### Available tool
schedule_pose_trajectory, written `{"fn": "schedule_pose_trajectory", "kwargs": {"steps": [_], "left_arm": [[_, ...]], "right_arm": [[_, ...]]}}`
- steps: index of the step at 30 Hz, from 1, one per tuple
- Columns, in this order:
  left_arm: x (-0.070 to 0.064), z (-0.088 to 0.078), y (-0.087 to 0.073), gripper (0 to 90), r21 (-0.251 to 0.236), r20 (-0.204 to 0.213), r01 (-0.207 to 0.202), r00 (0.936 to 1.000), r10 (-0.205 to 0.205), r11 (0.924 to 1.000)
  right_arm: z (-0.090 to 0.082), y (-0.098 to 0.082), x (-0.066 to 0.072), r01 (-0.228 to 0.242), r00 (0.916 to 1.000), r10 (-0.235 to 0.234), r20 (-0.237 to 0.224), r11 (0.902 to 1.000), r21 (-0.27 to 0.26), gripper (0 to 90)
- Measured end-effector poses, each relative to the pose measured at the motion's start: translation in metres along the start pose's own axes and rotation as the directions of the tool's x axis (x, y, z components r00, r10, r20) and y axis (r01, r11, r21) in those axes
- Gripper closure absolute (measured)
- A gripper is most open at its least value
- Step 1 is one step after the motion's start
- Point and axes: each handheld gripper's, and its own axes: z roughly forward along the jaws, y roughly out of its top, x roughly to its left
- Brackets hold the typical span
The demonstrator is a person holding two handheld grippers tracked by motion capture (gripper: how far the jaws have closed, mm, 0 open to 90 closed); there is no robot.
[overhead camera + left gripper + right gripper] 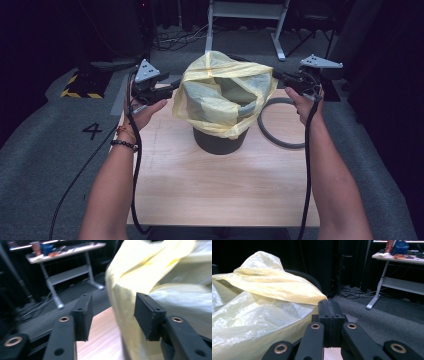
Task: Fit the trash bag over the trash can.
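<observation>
A thin yellow plastic bag (220,85) is draped loosely over a dark round bin (220,141) in the middle of the wooden table (215,190). At the bag's right corner my right gripper (277,76) is shut, and the right gripper view shows the bag's (262,302) tip pinched between the closed jaws of this gripper (328,306). My left gripper (175,88) is at the bag's left side. Its jaws (112,307) stand apart with the bag's (130,277) edge hanging between them, and neither pad presses on it.
A grey ring (261,122) lies flat on the table to the right of the bin. Grey carpet surrounds the table, with a white desk frame (245,15) and cables behind. The table's near half is bare wood.
</observation>
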Motion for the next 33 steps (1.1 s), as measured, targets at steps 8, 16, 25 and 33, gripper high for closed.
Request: {"fn": "schedule_pose_trajectory", "kwargs": {"steps": [8, 16, 25, 33], "left_arm": [[-0.014, -0.008, -0.010, 31.9, 0.009, 0.122, -0.013, 0.9925, 0.012, 0.9999], [-0.014, 0.011, -0.016, 72.3, 0.113, 0.108, -0.085, 0.9915, 0.073, 0.9899], [-0.005, 0.031, -0.013, 90.0, 0.064, 0.094, -0.013, 0.9955, 0.007, 0.9979], [-0.006, 0.045, -0.012, 90.0, 0.073, 0.016, 0.000, 0.9999, -0.001, 0.9974]], "right_arm": [[0.002, 0.001, 0.003, -0.017, 0.9995, 0.017, 0.028, 0.9999, 0.003, 90.0], [0.005, -0.002, 0.002, -0.029, 0.9994, 0.029, 0.019, 0.9995, 0.008, 90.0], [0.018, -0.012, -0.004, -0.039, 0.9986, 0.038, 0.036, 0.9983, 0.044, 90.0], [0.032, -0.026, -0.009, -0.074, 0.9967, 0.071, 0.038, 0.9950, 0.068, 90.0]]}}
